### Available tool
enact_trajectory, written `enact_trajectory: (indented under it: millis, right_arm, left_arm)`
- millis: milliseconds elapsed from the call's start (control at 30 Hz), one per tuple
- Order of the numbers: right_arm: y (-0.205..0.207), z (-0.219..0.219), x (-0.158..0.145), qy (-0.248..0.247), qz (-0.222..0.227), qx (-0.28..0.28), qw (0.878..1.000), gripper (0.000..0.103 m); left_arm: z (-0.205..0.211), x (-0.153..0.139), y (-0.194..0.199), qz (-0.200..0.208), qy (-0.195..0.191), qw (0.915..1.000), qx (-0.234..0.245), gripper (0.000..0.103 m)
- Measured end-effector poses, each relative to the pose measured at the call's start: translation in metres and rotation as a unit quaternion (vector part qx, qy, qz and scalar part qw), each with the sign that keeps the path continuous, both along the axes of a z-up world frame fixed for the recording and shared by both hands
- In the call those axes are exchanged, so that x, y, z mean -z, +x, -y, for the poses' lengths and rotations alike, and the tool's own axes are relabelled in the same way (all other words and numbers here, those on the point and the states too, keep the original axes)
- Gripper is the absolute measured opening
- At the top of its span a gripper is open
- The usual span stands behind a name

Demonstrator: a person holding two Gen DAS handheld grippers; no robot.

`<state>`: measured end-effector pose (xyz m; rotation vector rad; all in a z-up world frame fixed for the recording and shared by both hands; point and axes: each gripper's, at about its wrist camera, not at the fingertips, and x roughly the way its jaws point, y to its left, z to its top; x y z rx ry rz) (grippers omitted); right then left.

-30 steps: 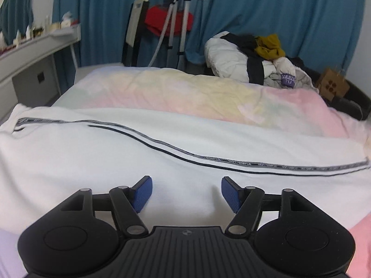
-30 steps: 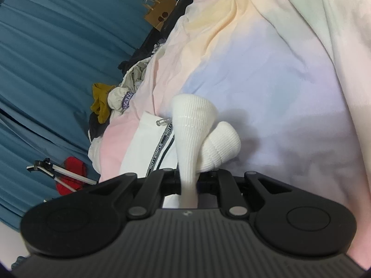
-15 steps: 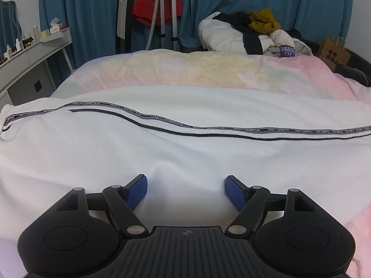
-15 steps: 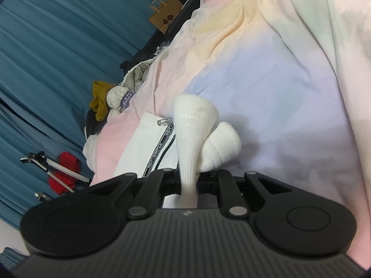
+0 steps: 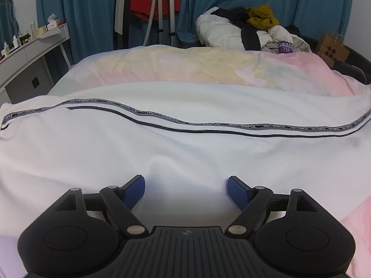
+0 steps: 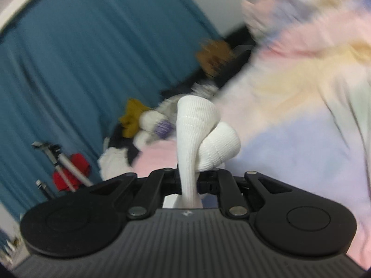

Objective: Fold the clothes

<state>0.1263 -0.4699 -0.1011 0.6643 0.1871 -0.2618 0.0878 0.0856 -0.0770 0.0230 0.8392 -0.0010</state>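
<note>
- Left gripper [image 5: 186, 191] hangs low over the white trousers [image 5: 185, 148]; blue pads [image 5: 236, 191] spread wide, nothing between them; the cloth lies just under the tips, though contact can't be judged from here
- The trousers lie flat across the pastel duvet [image 5: 208, 64], the lettered side stripe [image 5: 208, 124] running the whole length, one elasticated end at the far left of the stripe
- Right gripper [image 6: 190, 185] is clamped tight on a ribbed white cuff [image 6: 197, 118]; a second ribbed roll bulges just right of it; the backdrop is blurred, so this hand looks to be swinging
- To do this fold well, I'd say: carry the cuff end along the stripe toward the other end, keep the stripe straight as the guide, and have the left pads pin the middle so the cloth doesn't drag
- Around: beyond the stripe, a clothes heap [image 5: 250, 32] on the bed's far side; right of it a paper bag [image 5: 332, 51]; left of it a tripod [image 5: 170, 7] and red fabric against the blue curtain [image 5: 289, 2]; a dresser [image 5: 30, 53] at far left
- Nothing lies on the trousers in the fold's path; the soft duvet beneath may bunch and pull the fabric crooked
</note>
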Motion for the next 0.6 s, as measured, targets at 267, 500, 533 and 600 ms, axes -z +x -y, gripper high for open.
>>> enact_trajectory:
  millis: [267, 500, 533, 600]
  right_arm:
    - [-0.008, -0.165, -0.091, -0.266, 0.056, -0.130, 0.954, 0.012]
    - [-0.051, -0.324, -0.022, -0.405, 0.047, -0.299, 0.863, 0.012]
    - [-0.056, -0.342, -0.002, -0.423, 0.033, -0.326, 0.845, 0.012]
    - [-0.063, -0.375, 0.042, -0.462, -0.009, -0.377, 0.802, 0.012]
  left_arm:
    - [-0.017, -0.035, -0.008, 0.035, -0.023, 0.9990, -0.015, 0.080]
    - [-0.052, -0.082, -0.045, 0.120, -0.039, 0.9909, -0.047, 0.083]
    - [-0.055, -0.085, -0.048, 0.123, -0.044, 0.9904, -0.047, 0.083]
    - [-0.061, -0.086, -0.049, 0.115, -0.061, 0.9902, -0.052, 0.083]
